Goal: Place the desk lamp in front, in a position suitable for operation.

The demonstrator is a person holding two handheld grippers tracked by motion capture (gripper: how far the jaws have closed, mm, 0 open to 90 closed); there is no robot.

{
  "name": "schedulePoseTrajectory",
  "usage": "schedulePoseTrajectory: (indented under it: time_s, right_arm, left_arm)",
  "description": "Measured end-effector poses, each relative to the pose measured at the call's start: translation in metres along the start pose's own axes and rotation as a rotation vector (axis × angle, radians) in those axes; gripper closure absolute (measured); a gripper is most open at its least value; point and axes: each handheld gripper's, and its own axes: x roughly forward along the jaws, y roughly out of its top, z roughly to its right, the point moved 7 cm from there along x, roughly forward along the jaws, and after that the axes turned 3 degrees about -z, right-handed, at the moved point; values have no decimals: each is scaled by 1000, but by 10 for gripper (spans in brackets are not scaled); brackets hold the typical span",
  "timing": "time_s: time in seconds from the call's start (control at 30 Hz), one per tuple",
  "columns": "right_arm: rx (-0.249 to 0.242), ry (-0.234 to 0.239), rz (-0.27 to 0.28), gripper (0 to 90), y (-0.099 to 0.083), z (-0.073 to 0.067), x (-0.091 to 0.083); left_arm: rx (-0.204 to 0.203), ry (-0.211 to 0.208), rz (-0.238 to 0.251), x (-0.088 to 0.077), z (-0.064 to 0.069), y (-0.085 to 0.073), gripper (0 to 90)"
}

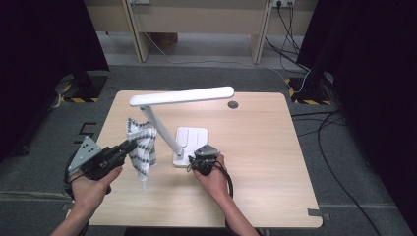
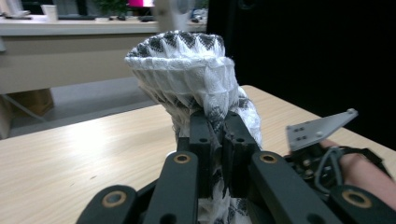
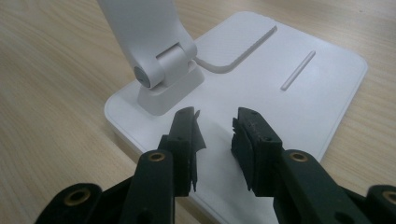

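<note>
A white desk lamp stands mid-table, its long head (image 1: 182, 96) level above the slanted arm and flat base (image 1: 192, 138). A white cloth with black zigzag pattern (image 1: 142, 145) hangs left of the arm, and my left gripper (image 1: 132, 145) is shut on it. In the left gripper view the cloth (image 2: 187, 74) bunches above the closed jaws of that gripper (image 2: 217, 123). My right gripper (image 1: 194, 164) sits at the base's near corner. In the right gripper view it (image 3: 215, 123) stands open, tips down on the base (image 3: 289, 107) beside the arm's hinge (image 3: 163, 70), nothing between them.
The wooden table (image 1: 265, 162) has a round cable hole (image 1: 233, 104) at the back. Cables (image 1: 314, 123) trail over the grey floor to the right. A pale desk (image 1: 196, 19) stands beyond the table. Dark curtains hang on both sides.
</note>
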Motion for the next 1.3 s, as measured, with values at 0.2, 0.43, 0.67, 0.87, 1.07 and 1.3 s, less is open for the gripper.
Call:
schedulePoseTrajectory:
  time_s: [0.2,0.43,0.67,0.87,1.07,1.3]
  right_arm:
    - [2,-2,-1,687,0,0,0]
    - [1,-1,-1,687,0,0,0]
    - [-1,-1,1,686,0,0,0]
    - [1,-1,0,686,0,0,0]
    - [-2,0,1,686,0,0,0]
    - [1,-2,0,687,0,0,0]
  left_arm:
    - [-9,45,4,1,-20,8,839]
    - [-22,84,10,14,-42,26,840]
    - [7,86,33,19,-41,45,839]
    - [32,69,30,26,-32,51,840]
    - [64,61,37,32,-24,57,839]
    - [113,53,21,38,-16,57,839]
